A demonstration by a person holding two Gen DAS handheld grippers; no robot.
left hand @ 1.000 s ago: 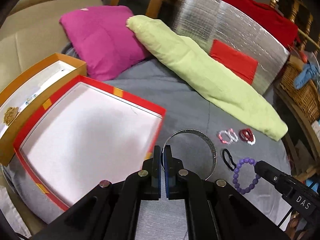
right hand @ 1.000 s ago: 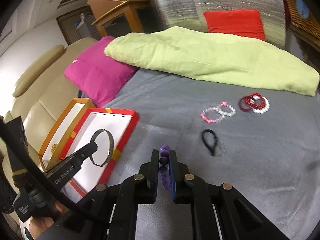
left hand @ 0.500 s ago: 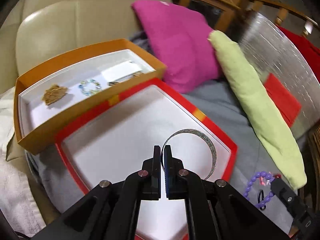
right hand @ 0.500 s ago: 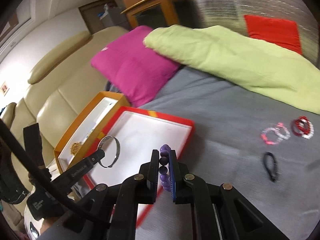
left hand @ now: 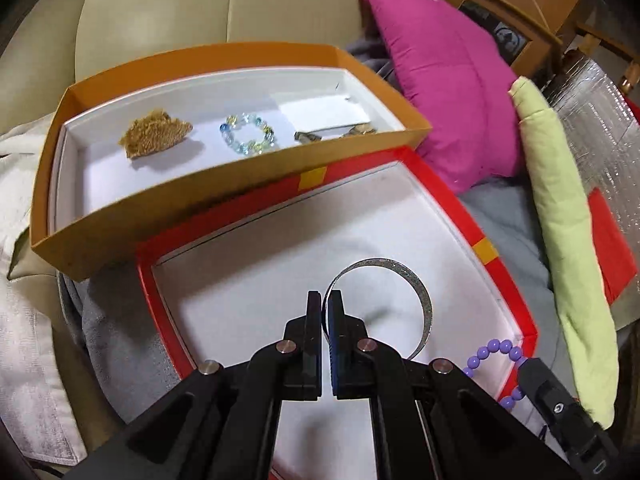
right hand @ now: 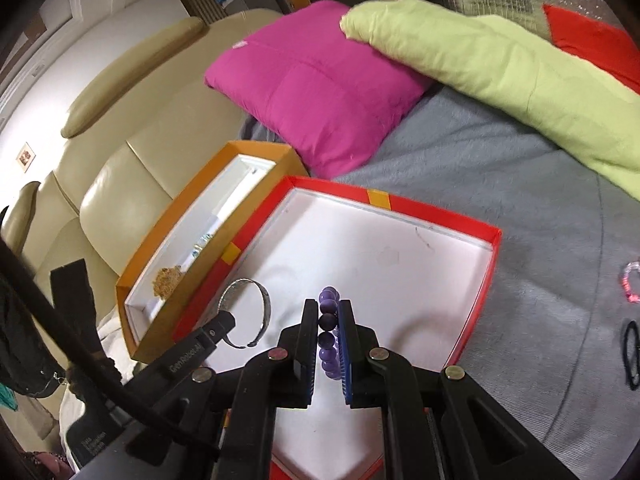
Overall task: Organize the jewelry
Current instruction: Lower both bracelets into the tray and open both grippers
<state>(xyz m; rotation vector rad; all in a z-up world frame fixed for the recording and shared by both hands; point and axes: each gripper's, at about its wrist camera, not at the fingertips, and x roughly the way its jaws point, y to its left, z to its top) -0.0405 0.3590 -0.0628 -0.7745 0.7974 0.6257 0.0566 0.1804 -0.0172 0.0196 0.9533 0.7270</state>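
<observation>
My left gripper [left hand: 326, 300] is shut on a silver bangle [left hand: 420, 300] and holds it above the white floor of the red box [left hand: 400, 156]. My right gripper [right hand: 328, 312] is shut on a purple bead bracelet [right hand: 329, 320] over the same red box [right hand: 490, 280]. The bracelet [left hand: 494, 350] and the right gripper's tip show at the lower right of the left wrist view. The bangle [right hand: 264, 312] and the left gripper show at the left of the right wrist view.
An orange box [left hand: 192, 196] beside the red box holds a gold piece [left hand: 154, 138], a pale bead bracelet [left hand: 248, 134] and a white card. A pink bracelet [right hand: 630, 284] and a black band [right hand: 632, 352] lie on the grey cover. A magenta cushion [right hand: 320, 84] and green pillow [right hand: 500, 56] lie behind.
Both grippers have moved left from the grey cover to above the red box, carrying the bangle and the purple bracelet. The orange box's contents have come into view.
</observation>
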